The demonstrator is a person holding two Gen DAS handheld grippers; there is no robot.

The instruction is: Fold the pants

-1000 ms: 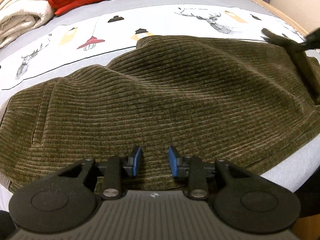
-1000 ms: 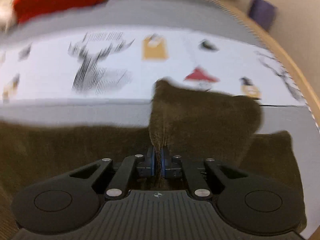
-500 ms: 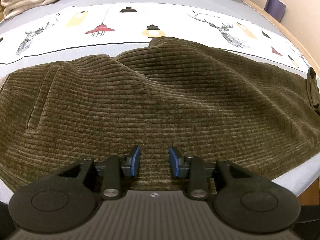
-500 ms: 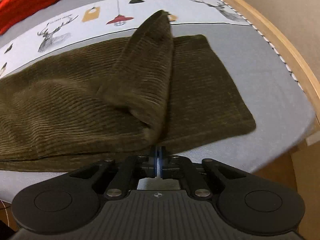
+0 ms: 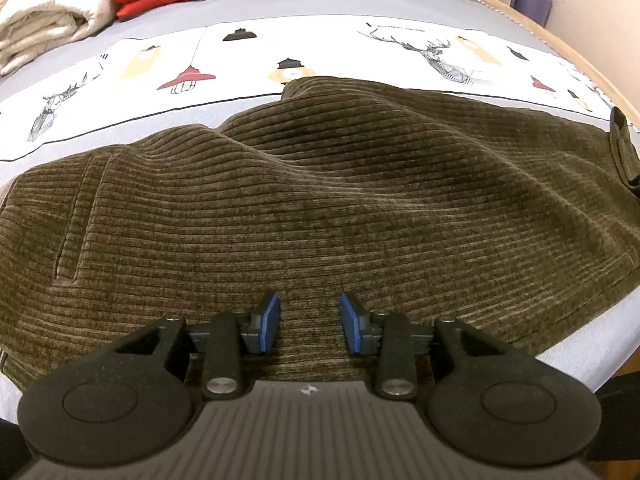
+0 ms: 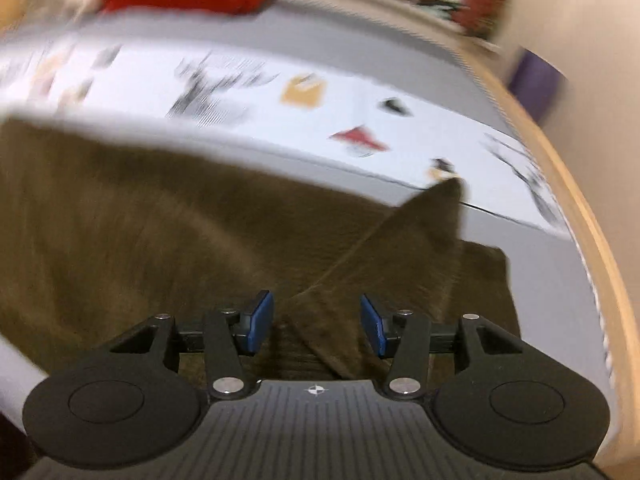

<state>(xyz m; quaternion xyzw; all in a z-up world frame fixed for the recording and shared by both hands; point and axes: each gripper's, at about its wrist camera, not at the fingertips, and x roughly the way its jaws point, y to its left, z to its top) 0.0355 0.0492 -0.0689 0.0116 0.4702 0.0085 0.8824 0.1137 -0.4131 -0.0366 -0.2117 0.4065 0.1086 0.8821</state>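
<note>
A bed (image 5: 360,4) with a grey cover and a white deer-and-lamp print band is carrying the olive corduroy pants (image 5: 320,208), which are lying spread lengthwise along the near edge, rumpled in the middle. The left claw (image 5: 308,324) is hovering over the cloth, jaws parted and gripping nothing. The right claw (image 6: 316,326) is gaping too, empty, with a turned-over leg end (image 6: 400,264) lying between its jaws. Folding looks barely started: one cuff flipped, the main folds remaining. The wooden bed rim (image 6: 560,208) is crowding the right; open cover is waiting beyond the pants.
</note>
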